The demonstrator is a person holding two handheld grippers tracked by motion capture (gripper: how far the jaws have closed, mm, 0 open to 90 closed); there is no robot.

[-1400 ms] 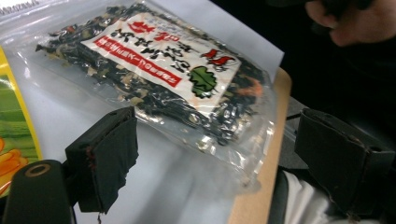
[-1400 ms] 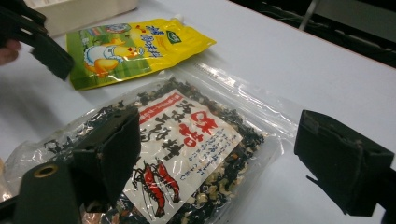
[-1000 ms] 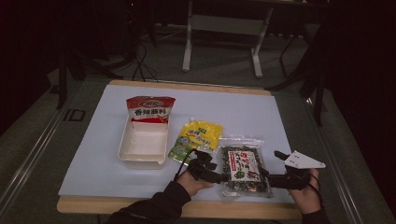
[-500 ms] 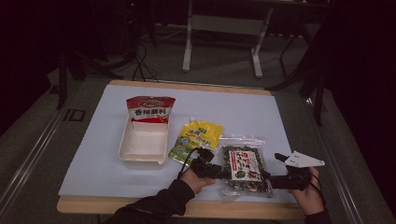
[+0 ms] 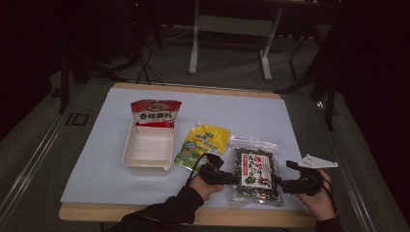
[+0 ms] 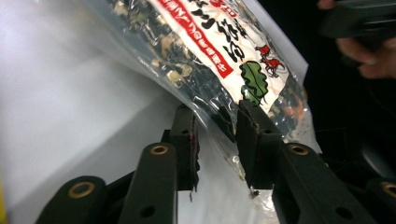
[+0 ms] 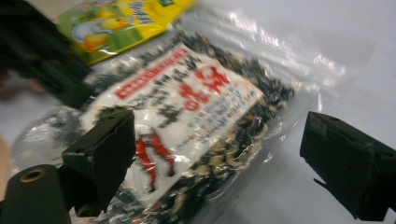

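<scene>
We list one seaweed bag on the mat, right of the tray. Our left gripper has just been closing, jaws narrow, pinching the bag's edge. Right gripper: jaws wide, straddling the bag.

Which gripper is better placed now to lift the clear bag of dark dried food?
Left. The left gripper has just been closing on the clear bag's edge; the right gripper's jaws stand wide open around it.
</scene>
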